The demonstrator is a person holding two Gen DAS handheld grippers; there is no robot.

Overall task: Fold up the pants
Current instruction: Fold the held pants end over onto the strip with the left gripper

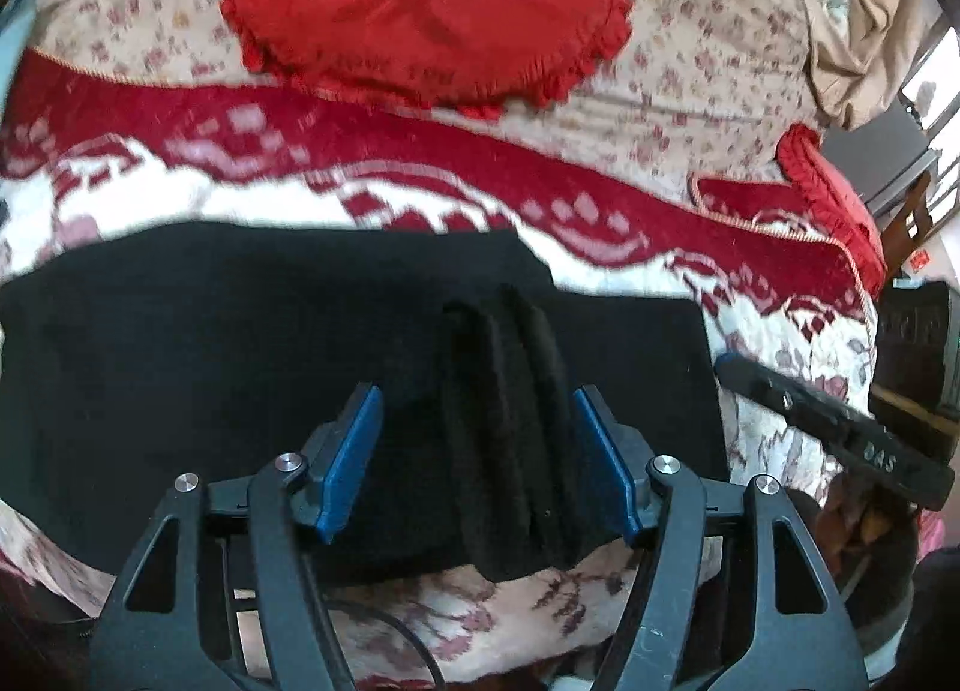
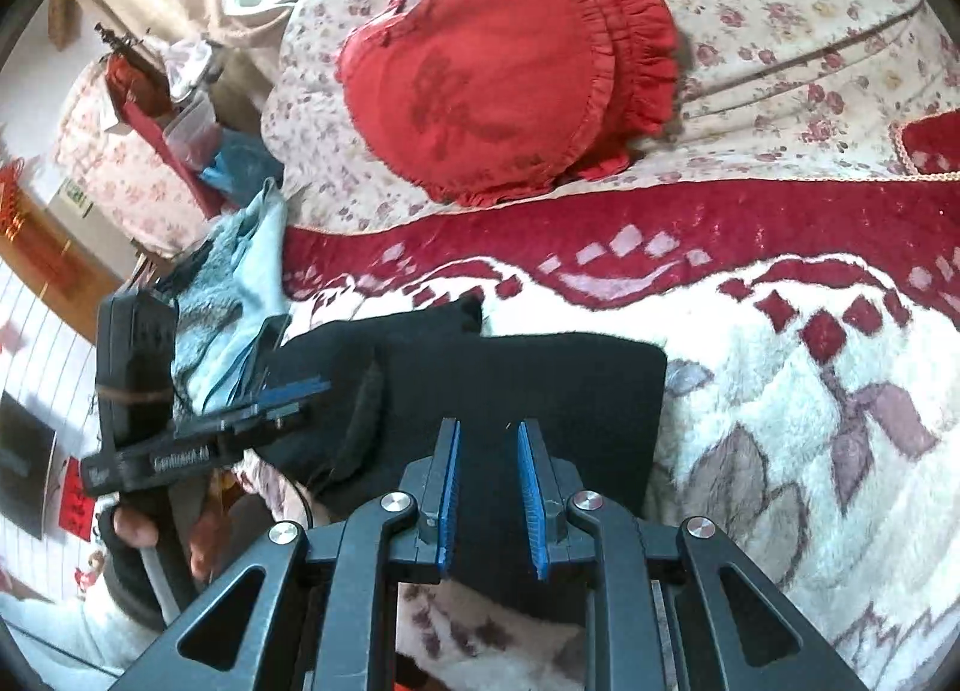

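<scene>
The black pants [image 1: 252, 343] lie folded into a flat stack on the red and white blanket [image 1: 372, 205]. In the left wrist view my left gripper [image 1: 480, 445] is open, its blue pads on either side of a bunched ridge of black cloth at the stack's near edge. In the right wrist view my right gripper [image 2: 487, 487] is open over the near right part of the pants [image 2: 540, 385], with a narrow gap between the pads and nothing held. The left gripper [image 2: 264, 385] shows there at the stack's left edge.
A round red cushion [image 2: 498, 73] lies on the floral bedspread [image 2: 780, 1] behind the blanket. A light blue cloth [image 2: 240, 295] lies left of the pants. The bed's near edge runs just under both grippers. Cluttered furniture stands at the far left.
</scene>
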